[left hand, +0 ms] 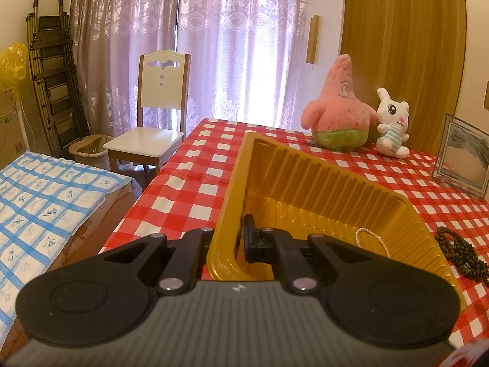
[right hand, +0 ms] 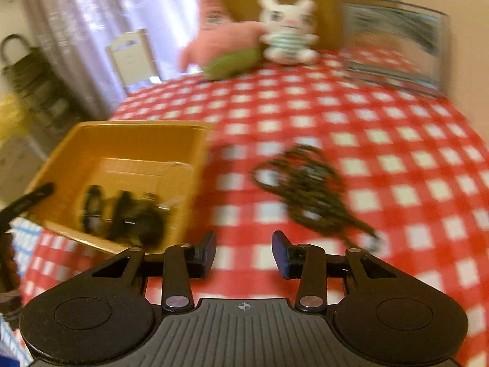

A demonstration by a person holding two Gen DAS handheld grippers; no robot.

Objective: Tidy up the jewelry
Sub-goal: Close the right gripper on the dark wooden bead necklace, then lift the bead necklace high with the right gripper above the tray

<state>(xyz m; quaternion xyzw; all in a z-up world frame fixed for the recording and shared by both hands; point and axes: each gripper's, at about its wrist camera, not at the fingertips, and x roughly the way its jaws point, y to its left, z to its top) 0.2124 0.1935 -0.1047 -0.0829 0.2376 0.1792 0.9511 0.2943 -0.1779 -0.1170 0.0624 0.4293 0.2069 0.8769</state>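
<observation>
The dark bead necklace (right hand: 308,189) lies loose on the checked worktop (right hand: 382,128), at twelve o'clock from my right claw (right hand: 244,252), whose fingers gape wide and empty. My left claw (left hand: 226,238) pinches the gold tray (left hand: 321,183) wall, a pearl chain (left hand: 371,240) inside at three o'clock.

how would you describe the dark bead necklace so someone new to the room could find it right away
Start at the table under the red-and-white checked tablecloth, then find the golden-yellow ribbed plastic tray on it. To the tray's right, loose on the cloth, lies the tangled strand of dark brown round beads. Unlike the thin white pearl chain inside the tray, it is dark, bulky and outside it.
</observation>
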